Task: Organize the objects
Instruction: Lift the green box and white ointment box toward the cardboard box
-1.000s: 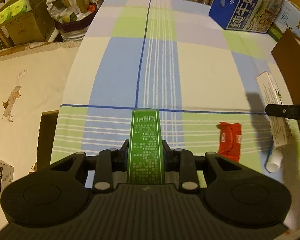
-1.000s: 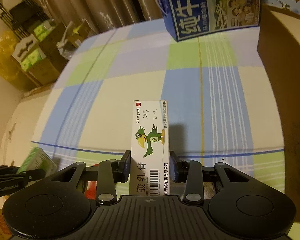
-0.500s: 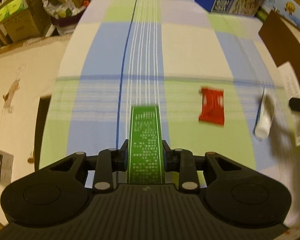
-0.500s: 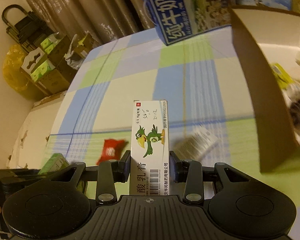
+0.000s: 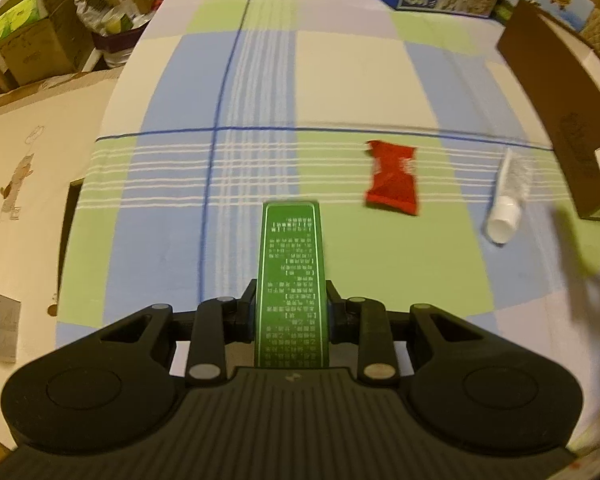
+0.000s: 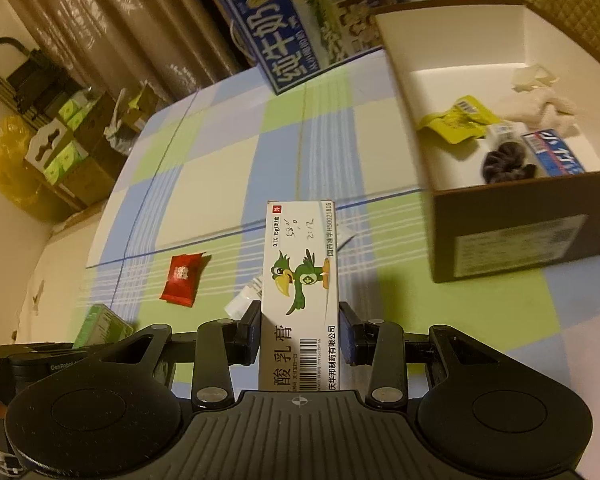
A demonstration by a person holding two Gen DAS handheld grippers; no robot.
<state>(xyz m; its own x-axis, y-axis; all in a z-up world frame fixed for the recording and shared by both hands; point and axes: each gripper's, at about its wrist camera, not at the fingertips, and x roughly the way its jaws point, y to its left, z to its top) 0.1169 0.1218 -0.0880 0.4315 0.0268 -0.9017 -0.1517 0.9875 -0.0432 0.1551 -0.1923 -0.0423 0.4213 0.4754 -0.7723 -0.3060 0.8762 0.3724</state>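
Note:
My left gripper (image 5: 291, 304) is shut on a long green box (image 5: 291, 276) with white print, held above the checked tablecloth. My right gripper (image 6: 300, 326) is shut on a white ointment box (image 6: 300, 280) with a green bird on it. A red sachet (image 5: 392, 178) and a white tube (image 5: 508, 196) lie on the cloth to the right of the green box; the same red sachet (image 6: 181, 278) and white tube (image 6: 246, 298) show in the right wrist view. An open cardboard box (image 6: 512, 236) stands ahead and right of the right gripper, holding several small items.
A blue milk carton (image 6: 300, 28) stands at the table's far edge. Cardboard boxes and bags (image 5: 40, 32) are stacked on the floor to the left. The green box (image 6: 100, 326) and left gripper body appear at the lower left of the right wrist view.
Both grippers have lifted and drawn back with their boxes. The right view has swung right, bringing the open cardboard box's inside into sight. The red sachet and tube stay on the cloth.

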